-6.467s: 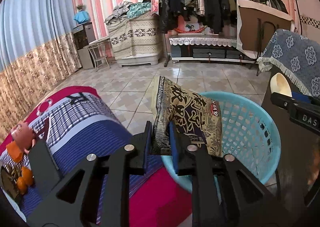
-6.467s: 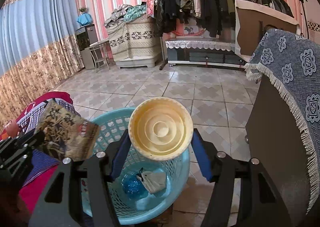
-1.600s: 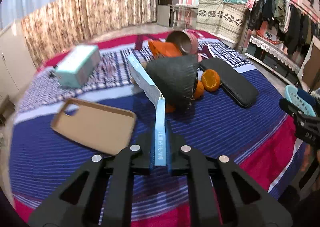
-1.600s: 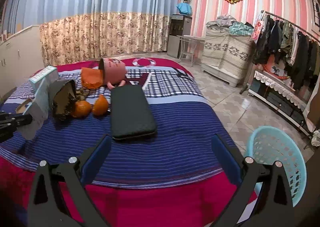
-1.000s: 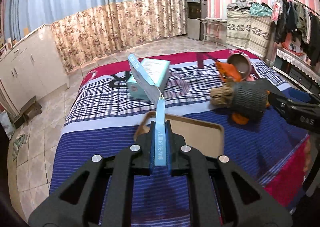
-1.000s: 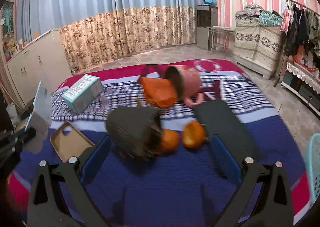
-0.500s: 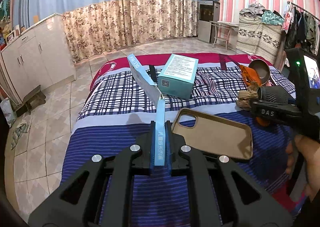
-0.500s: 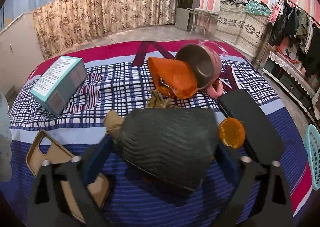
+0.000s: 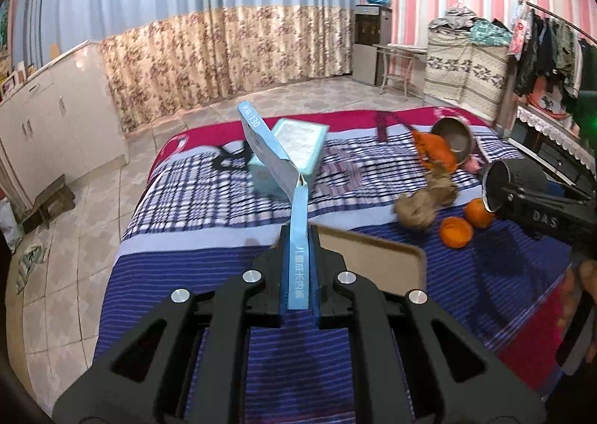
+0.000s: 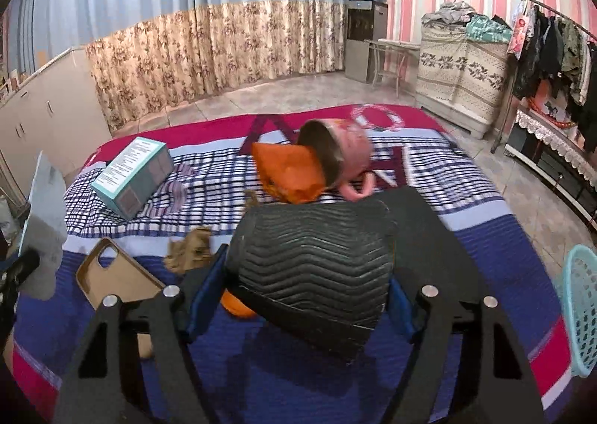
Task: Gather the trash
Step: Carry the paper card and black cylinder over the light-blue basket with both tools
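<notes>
My left gripper (image 9: 298, 274) is shut on a flat light-blue carton (image 9: 274, 159), held up above the bed; the carton also shows at the left edge of the right wrist view (image 10: 43, 207). My right gripper (image 10: 306, 282) is shut on a black ribbed paper cup (image 10: 317, 263), lifted tilted above the blanket; the cup also shows at the right of the left wrist view (image 9: 515, 177). A crumpled brown wrapper (image 9: 425, 205) and orange peels (image 9: 455, 231) lie on the bed. The turquoise trash basket (image 10: 582, 308) stands off the bed's right side.
On the striped blanket (image 10: 298, 379) lie a tan phone case (image 10: 112, 282), a teal box (image 10: 132, 175), an orange bag (image 10: 291, 172) against a tipped pink mug (image 10: 343, 151), and a black pouch (image 10: 429, 222). White cabinets (image 9: 56, 125) stand left, a clothes rack (image 10: 559, 50) right.
My right gripper has closed on the black cup and lifted it off the oranges and wrapper. My left gripper keeps the blue carton and has swung slightly right.
</notes>
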Available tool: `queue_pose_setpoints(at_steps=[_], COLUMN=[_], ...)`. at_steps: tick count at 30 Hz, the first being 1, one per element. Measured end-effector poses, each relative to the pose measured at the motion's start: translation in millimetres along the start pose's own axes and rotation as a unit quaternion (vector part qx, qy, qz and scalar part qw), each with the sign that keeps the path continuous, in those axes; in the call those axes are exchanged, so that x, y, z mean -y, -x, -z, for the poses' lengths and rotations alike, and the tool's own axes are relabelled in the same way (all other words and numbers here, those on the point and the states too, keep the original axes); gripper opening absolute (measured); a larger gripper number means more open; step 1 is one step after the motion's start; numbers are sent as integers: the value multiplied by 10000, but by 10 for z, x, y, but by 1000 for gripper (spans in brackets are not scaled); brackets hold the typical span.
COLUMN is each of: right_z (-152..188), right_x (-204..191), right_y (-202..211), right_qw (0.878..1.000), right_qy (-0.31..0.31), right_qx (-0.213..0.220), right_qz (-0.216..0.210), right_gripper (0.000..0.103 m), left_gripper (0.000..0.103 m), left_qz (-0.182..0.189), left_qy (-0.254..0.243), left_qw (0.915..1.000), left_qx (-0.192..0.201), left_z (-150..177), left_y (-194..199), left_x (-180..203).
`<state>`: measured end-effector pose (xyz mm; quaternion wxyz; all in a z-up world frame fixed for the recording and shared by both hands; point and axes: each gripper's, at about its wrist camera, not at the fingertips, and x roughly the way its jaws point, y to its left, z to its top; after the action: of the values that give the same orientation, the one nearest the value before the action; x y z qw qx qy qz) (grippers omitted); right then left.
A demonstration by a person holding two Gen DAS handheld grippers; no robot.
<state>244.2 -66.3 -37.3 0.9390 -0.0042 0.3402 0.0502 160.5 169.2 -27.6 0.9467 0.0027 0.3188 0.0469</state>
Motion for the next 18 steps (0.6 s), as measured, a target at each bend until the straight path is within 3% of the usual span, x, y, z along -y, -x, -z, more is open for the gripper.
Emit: queue_pose_setpoints(at_steps=[7, 18], right_z=[108, 372], right_x=[737, 2047], right_y=[379, 1007], right_qw=[9993, 9902], right_qy=[-249, -651], right_qx=[179, 539], right_qz=[195, 1111], right_gripper=[73, 73], left_gripper=[8, 8], left_qz=[346, 971], left_qy=[-203, -619], left_qw=[9992, 9931], left_qx=[72, 206], left_z=[-84, -267], left_y=[52, 53], left_x=[504, 1537])
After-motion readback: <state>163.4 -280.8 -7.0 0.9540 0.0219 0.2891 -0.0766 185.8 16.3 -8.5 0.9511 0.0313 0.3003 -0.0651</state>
